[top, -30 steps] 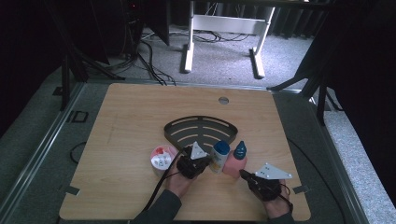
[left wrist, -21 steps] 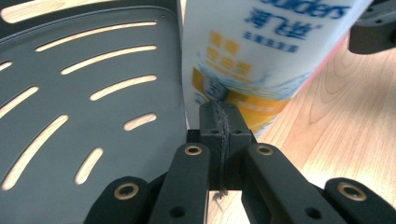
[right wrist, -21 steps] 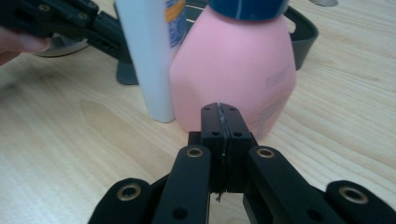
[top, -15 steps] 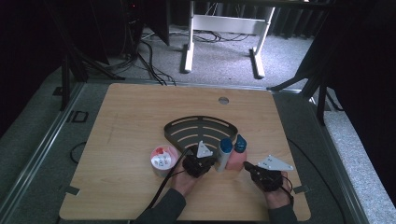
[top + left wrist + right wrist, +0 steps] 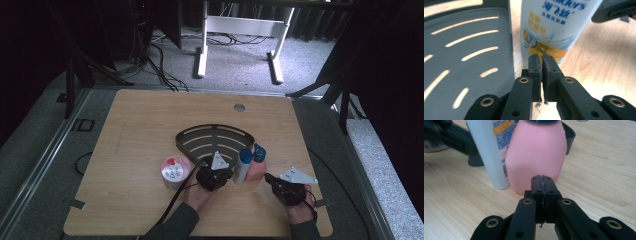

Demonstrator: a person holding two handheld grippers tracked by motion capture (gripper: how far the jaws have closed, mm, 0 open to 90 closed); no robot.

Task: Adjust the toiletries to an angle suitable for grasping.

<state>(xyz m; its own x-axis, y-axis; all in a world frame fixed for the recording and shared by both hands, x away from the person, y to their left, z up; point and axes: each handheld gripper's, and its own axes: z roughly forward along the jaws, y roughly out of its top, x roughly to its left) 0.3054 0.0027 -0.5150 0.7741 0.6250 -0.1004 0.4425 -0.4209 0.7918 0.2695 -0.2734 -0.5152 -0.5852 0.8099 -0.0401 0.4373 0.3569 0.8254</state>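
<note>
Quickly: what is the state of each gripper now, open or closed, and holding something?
Left gripper: closed, holding nothing, just in front of the white bottle.
Right gripper: closed, holding nothing, just in front of the pink bottle.

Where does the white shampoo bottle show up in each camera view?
High view: white shampoo bottle stands lower centre, touching the pink bottle.
Left gripper view: top centre, right of the grey rack.
Right gripper view: upper left, left of the pink bottle.
Shared landmark: the rack.
</note>
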